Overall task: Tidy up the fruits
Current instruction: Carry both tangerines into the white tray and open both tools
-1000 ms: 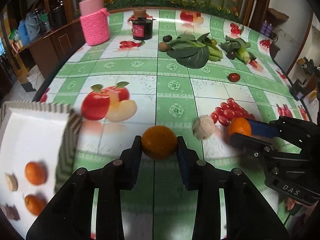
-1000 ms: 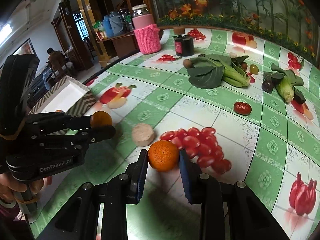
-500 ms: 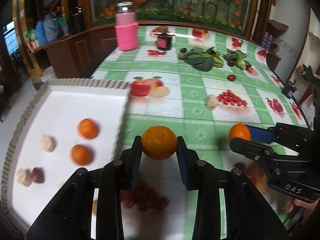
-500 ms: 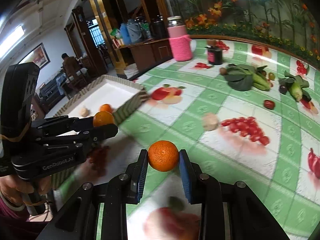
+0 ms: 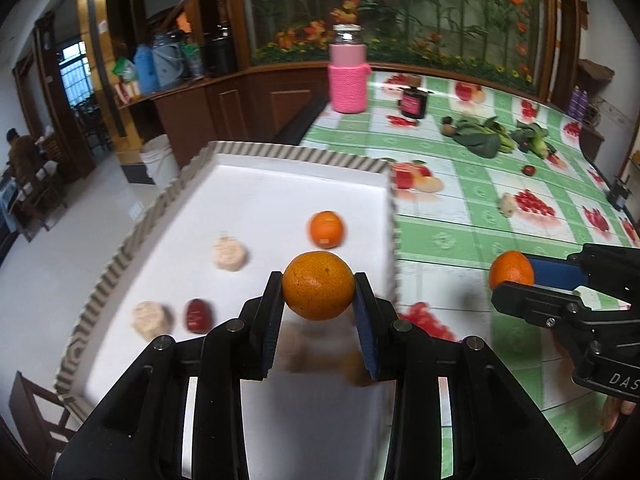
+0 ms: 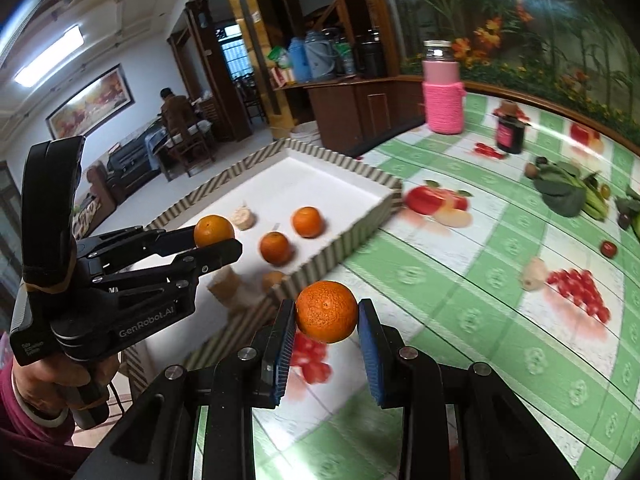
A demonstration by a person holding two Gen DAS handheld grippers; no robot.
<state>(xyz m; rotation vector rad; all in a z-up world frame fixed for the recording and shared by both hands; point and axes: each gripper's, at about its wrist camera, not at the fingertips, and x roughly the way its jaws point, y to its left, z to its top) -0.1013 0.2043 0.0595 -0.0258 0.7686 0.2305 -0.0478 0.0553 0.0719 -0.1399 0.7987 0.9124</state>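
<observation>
Left gripper (image 5: 318, 286) clamped on orange (image 5: 318, 285), already over white tray (image 5: 280, 196), near its right wall.

Right wrist view: right gripper (image 6: 326, 318) grasping second orange (image 6: 326, 311), apparently short of tray, which lies up-left; left nearer.

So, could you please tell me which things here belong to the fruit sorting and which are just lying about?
Job in hand:
- orange in left gripper
- orange in right gripper
- white tray
- oranges in the tray

Lying about:
- pink knitted jar
- dark jar
- leafy greens
</observation>
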